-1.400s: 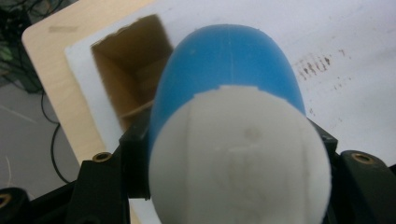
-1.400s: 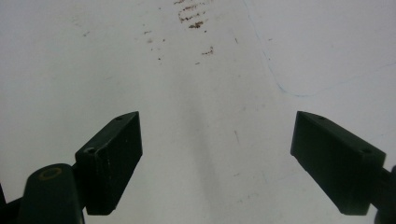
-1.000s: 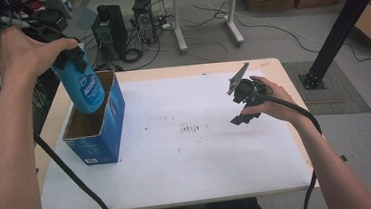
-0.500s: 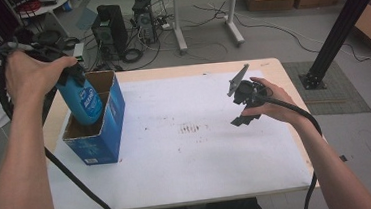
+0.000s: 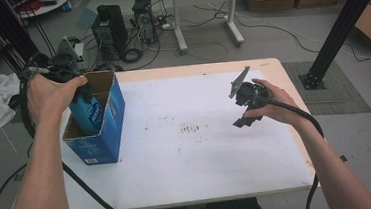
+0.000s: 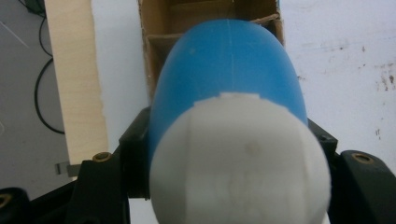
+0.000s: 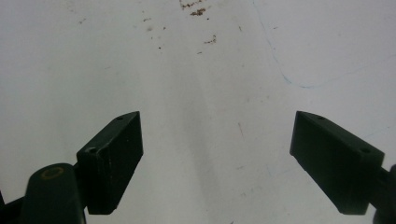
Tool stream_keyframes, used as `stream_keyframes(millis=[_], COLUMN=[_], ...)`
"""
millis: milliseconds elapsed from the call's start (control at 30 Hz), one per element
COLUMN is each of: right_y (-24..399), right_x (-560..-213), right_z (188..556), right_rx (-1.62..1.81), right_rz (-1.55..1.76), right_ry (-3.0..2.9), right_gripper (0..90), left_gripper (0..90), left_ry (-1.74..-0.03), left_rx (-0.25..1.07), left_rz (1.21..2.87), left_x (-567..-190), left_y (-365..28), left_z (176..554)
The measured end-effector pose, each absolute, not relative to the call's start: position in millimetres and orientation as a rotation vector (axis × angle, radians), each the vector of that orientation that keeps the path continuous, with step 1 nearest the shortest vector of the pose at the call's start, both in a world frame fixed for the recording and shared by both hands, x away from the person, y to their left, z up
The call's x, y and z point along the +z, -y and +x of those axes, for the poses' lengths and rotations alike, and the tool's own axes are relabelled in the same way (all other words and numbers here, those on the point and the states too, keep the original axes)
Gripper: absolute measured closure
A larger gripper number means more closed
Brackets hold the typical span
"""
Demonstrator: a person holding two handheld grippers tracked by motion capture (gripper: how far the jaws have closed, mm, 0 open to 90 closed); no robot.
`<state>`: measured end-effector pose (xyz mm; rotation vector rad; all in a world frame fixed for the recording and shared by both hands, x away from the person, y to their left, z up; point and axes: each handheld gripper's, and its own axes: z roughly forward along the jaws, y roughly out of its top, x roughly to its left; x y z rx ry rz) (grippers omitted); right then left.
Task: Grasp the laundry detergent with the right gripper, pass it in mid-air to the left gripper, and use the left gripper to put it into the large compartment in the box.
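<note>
**Ana:** Lower now than in the earlier high-view frames, the left gripper (image 5: pixel 80 92) has carried the blue bottle (image 5: pixel 90 113) down, so most of its body sits below the rim of the blue cardboard box (image 5: pixel 107 140). The right gripper (image 5: pixel 246 99) has not shifted.

**Ben:** Where is all that in the high view?

**Ana:** The box stands at about nine o'clock on the white table (image 5: pixel 189 174), near its edge, with the bottle upright inside. The right gripper hovers at about three o'clock, well apart from the box, with nothing in it.

**Ben:** And the left gripper view?

**Ana:** It looks straight down the bottle (image 6: pixel 229 88): white cap end (image 6: pixel 238 163) nearest the camera, blue body pointing into the open box (image 6: pixel 161 28). The black jaws are clamped on the bottle at both sides, just below the cap. The brown inner walls show here; from above the hand covers that grip.

**Ben:** The right gripper view?

**Ana:** Its jaws stand wide apart over bare, scuffed tabletop (image 7: pixel 205 70), nothing between them.

**Ben:** How far along would you say?

**Ana:** Nearly done, I think. The bottle is in the box but not released; whether it rests on the bottom I cannot tell. What seems left is setting it down, letting go, and lifting clear.
</note>
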<state>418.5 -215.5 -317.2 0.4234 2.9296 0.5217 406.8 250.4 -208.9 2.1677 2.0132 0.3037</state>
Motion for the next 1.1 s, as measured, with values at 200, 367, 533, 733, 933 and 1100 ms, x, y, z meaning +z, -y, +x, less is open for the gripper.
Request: stream_keyframes(millis=[200, 367, 533, 733, 933, 1100], right_y=[214.2, 214.5, 214.2, 212.5, 212.9, 213.8], right_x=[-318.4, -319.6, -321.2, -323.2, -324.3, -325.0], right_z=[417.7, 417.0, 417.0, 416.1, 415.6, 415.0], right_rx=[0.520, 0.517, 0.514, 0.510, 0.506, 0.503], right_rz=[0.419, 0.419, 0.417, 0.416, 0.415, 0.418], right_ry=[-2.932, -2.933, -2.935, -2.937, -2.938, -2.939], right_gripper=[17.2, 17.2, 17.2, 17.4, 17.6, 17.6], left_gripper=[38.2, 38.2, 38.2, 38.2, 38.1, 38.2], left_ry=[-2.030, -2.057, -2.079, -2.093, -2.107, -2.114], left_rx=[0.296, 0.296, 0.315, 0.326, 0.333, 0.354], left_rz=[2.156, 2.157, 2.148, 2.150, 2.150, 2.153], left_x=[-225.6, -240.0, -250.0, -259.5, -269.5, -274.5], left_y=[-248.8, -249.9, -249.2, -246.9, -245.0, -244.3], left_z=[407.5, 407.3, 406.5, 406.4, 407.2, 408.6])
